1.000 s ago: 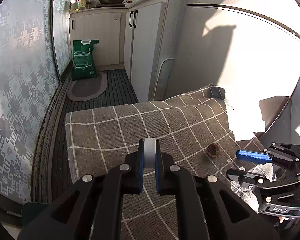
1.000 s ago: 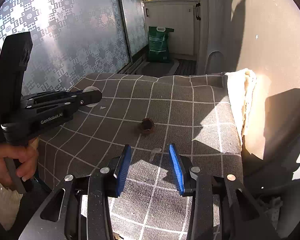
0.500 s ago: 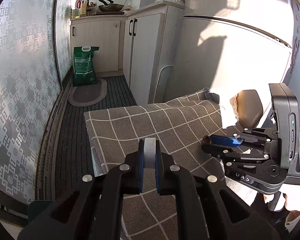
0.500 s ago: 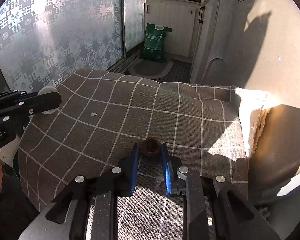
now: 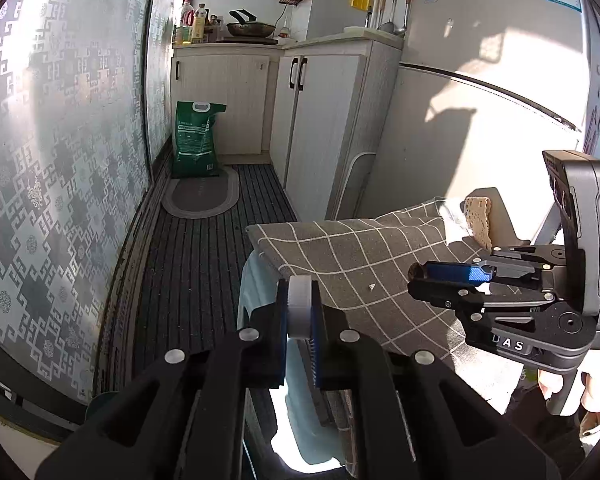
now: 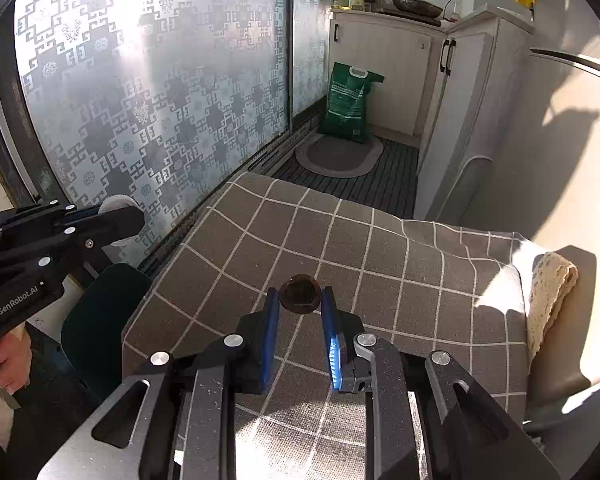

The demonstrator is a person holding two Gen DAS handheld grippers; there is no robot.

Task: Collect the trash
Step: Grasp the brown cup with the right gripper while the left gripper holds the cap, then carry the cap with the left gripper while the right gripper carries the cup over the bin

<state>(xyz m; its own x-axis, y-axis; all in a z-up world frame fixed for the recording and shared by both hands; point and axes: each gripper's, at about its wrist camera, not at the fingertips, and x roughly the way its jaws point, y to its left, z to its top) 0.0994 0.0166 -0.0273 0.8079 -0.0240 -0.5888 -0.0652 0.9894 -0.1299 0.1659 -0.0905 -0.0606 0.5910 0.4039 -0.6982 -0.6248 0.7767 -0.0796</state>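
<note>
My left gripper (image 5: 299, 306) is shut on a white bottle cap (image 5: 299, 308) and holds it past the left edge of the checked tablecloth (image 5: 364, 256). It also shows in the right wrist view (image 6: 118, 216), out at the left. My right gripper (image 6: 300, 306) is shut on a small brown round piece of trash (image 6: 300, 294), lifted above the cloth (image 6: 380, 264). In the left wrist view the right gripper (image 5: 420, 276) hangs over the cloth's right part. A tiny white scrap (image 5: 372, 287) lies on the cloth.
A dark green bin (image 6: 100, 312) stands beside the table's left edge. A cream lace cloth (image 6: 552, 296) hangs at the table's far right corner. A green bag (image 5: 196, 140) and an oval mat (image 5: 202, 196) are on the floor by white cabinets (image 5: 320, 128).
My right gripper closed on the brown piece and lifted it off the cloth. My left gripper moved left off the table edge with the cap.
</note>
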